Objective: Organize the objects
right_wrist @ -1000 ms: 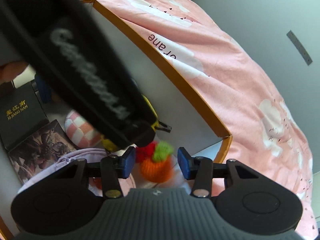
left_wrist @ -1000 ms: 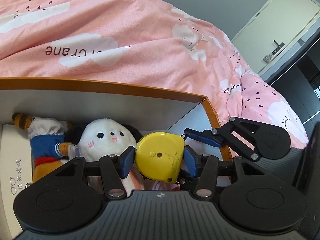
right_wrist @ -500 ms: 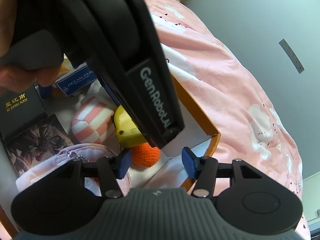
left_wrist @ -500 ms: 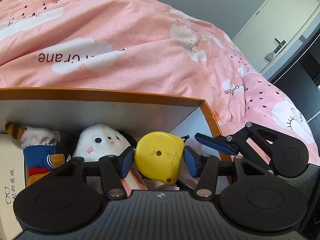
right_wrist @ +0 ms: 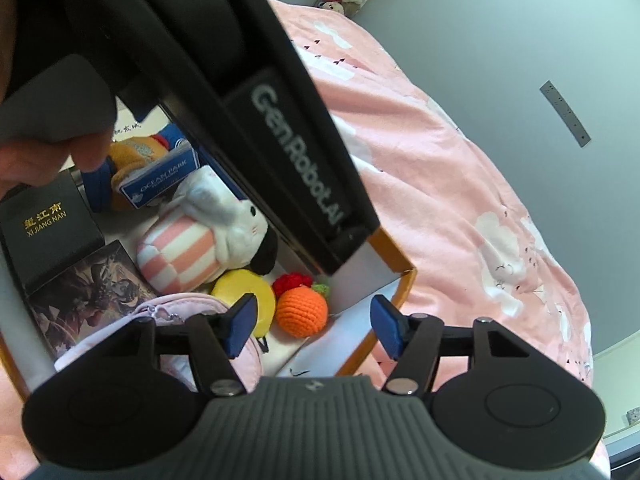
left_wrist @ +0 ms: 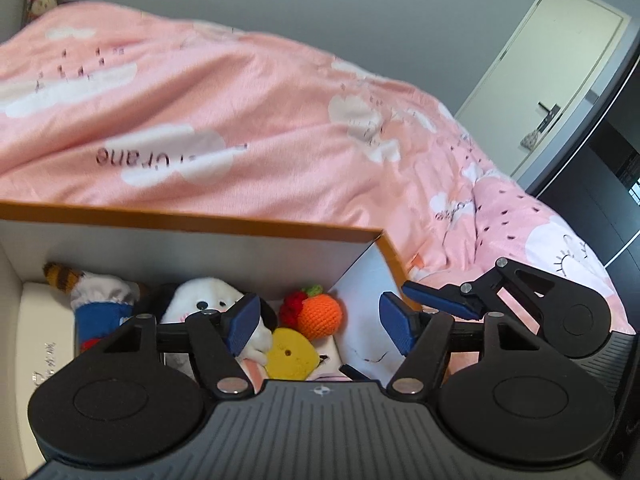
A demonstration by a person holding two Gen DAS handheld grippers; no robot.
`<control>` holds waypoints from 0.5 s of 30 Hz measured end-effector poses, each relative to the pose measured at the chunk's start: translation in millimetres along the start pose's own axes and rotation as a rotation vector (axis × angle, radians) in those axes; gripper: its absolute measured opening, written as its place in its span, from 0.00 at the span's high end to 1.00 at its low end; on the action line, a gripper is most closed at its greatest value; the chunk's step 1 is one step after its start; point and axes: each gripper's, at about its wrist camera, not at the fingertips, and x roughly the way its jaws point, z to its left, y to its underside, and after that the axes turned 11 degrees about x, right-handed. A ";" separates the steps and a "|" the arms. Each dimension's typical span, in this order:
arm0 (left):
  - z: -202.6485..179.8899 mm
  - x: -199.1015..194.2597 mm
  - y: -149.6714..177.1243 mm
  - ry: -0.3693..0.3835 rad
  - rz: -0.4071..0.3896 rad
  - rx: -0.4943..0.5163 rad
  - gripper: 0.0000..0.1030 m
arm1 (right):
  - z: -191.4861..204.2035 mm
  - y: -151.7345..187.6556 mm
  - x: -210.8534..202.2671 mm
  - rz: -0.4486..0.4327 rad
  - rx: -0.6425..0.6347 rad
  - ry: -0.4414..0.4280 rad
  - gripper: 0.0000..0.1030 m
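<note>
Jaws of both the left gripper (left_wrist: pixel 320 326) and right gripper (right_wrist: pixel 310 326) parted and empty above the orange-rimmed white cardboard box (left_wrist: pixel 192 220); a careless withdrawal could nudge the round yellow plastic tape measure (left_wrist: pixel 290 354) at lower centre against the orange crocheted fruit (left_wrist: pixel 320 316).

Left gripper (left_wrist: pixel 320 322) hung open above the box (left_wrist: pixel 192 220).

Its jaws stood wide apart and held nothing. Below them a yellow tape measure (left_wrist: pixel 290 354) lay near the box's right wall, just beside an orange knitted fruit (left_wrist: pixel 322 316) and a white plush (left_wrist: pixel 204 304). The right gripper (left_wrist: pixel 432 302) showed past the right edge, over the pink quilt (left_wrist: pixel 240 112).
</note>
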 end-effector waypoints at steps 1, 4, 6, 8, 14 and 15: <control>-2.9 -5.3 0.3 -0.011 -0.016 0.013 0.23 | -0.2 -0.4 -3.4 -0.003 0.002 0.004 0.38; -12.2 -23.8 1.1 -0.053 -0.067 0.049 0.22 | -0.8 -1.2 -15.4 -0.018 0.012 0.014 0.37; -17.8 -39.0 2.8 -0.083 -0.107 0.067 0.19 | -2.1 -2.0 -24.5 -0.027 0.034 0.009 0.37; -22.4 -57.6 7.6 -0.129 -0.167 0.080 0.15 | -4.5 -2.7 -34.3 -0.037 0.069 -0.004 0.37; -38.1 -107.0 26.1 -0.298 -0.311 0.144 0.10 | -5.7 -1.2 -74.0 -0.073 0.262 -0.104 0.27; -40.6 -113.3 27.7 -0.321 -0.327 0.157 0.10 | -11.2 0.1 -78.0 -0.078 0.298 -0.125 0.26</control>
